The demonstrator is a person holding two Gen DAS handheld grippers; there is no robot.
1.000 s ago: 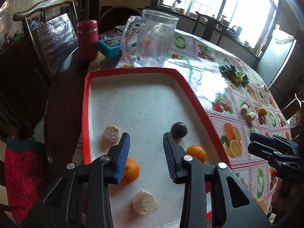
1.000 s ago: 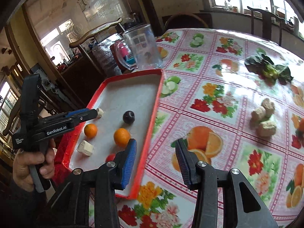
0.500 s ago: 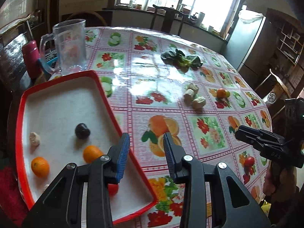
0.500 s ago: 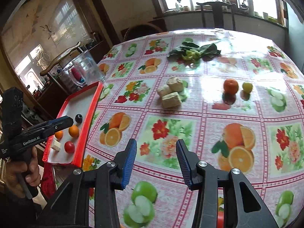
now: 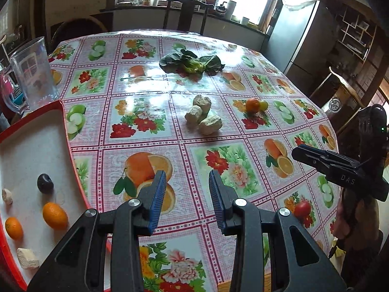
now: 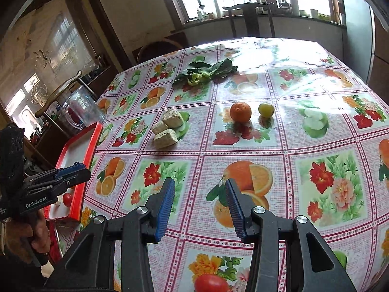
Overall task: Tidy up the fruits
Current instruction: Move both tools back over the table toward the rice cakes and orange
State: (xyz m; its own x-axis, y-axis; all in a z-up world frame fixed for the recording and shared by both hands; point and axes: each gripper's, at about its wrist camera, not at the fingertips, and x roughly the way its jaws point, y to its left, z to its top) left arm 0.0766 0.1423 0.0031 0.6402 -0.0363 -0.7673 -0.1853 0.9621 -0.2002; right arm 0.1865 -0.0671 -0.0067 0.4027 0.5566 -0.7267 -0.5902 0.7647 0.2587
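A red-rimmed tray (image 5: pixel 66 131) at the table's left holds two oranges (image 5: pixel 55 215), a dark plum (image 5: pixel 45 183) and pale chunks. On the tablecloth lie an orange (image 6: pixel 240 112), a small yellow-green fruit (image 6: pixel 266 109), three pale chunks (image 6: pixel 167 127) and leafy greens (image 6: pixel 206 71). A red fruit (image 6: pixel 210 282) lies at the near edge, below the right gripper. My left gripper (image 5: pixel 187 200) is open and empty over the cloth, right of the tray. My right gripper (image 6: pixel 200 206) is open and empty, well short of the orange.
A clear plastic jug (image 5: pixel 31 73) stands behind the tray. Chairs (image 6: pixel 250 19) ring the round table; a fridge (image 5: pixel 294 39) stands at the far right. The right gripper also shows in the left wrist view (image 5: pixel 338 168), at the table's right edge.
Both grippers have swung right, away from the tray toward the table's middle. The tray has slid to the left edge of both views. Both stay open.
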